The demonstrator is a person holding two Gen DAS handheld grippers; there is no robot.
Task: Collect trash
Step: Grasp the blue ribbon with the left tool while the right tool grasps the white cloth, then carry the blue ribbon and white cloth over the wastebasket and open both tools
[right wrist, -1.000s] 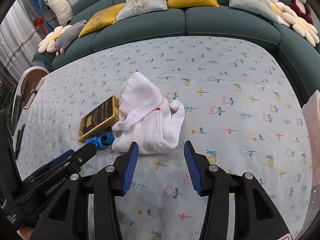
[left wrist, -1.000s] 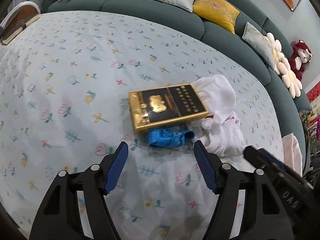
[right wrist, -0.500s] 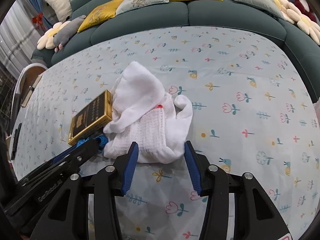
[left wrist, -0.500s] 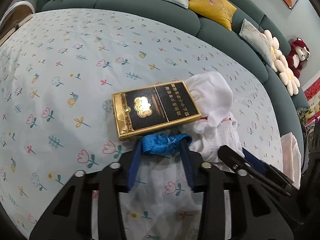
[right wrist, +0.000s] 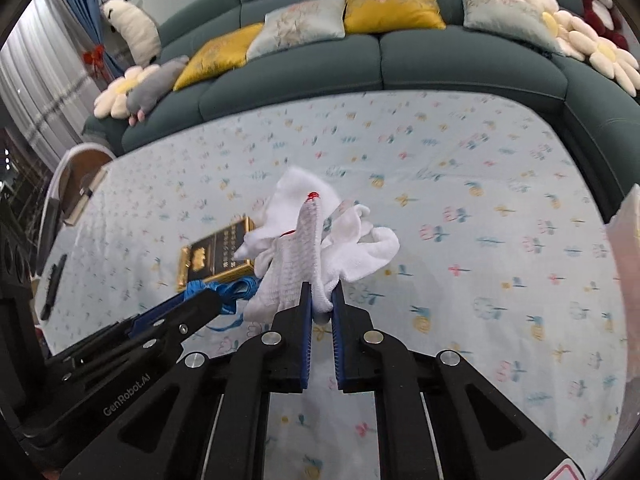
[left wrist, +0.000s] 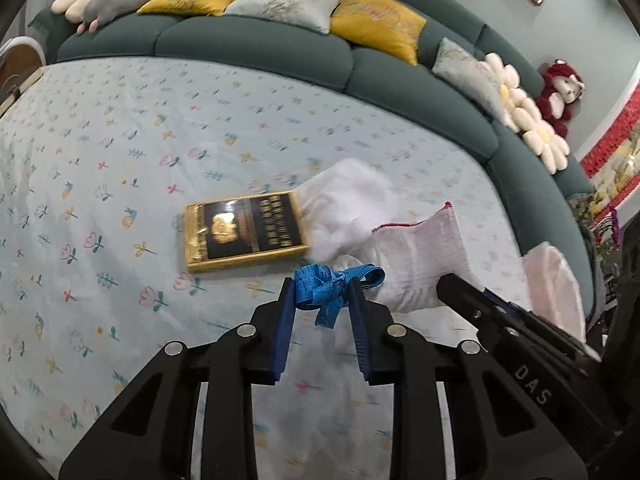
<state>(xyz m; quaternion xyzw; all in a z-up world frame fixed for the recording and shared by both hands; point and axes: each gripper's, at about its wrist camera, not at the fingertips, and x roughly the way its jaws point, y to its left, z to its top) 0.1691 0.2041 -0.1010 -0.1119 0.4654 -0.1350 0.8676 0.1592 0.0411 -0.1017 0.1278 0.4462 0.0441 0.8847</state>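
Your left tongs (left wrist: 322, 294) have just closed onto the bunched blue measuring tape (left wrist: 330, 282), near the gold-and-black box (left wrist: 244, 232) on the bed (left wrist: 120, 140). Only your right wrist view shows the right tongs (right wrist: 322, 296), just closed to a narrow gap, pinching the white knitted glove (right wrist: 296, 256) above the bed.

Crumpled blue tape (left wrist: 334, 286) pinched, lifted off the bed near its front edge. White knit glove (right wrist: 298, 260), red-trimmed cuff up, clamped, raised beside the white cloth (right wrist: 360, 256). Gold-edged black box (left wrist: 244, 232) flat mid-bed.
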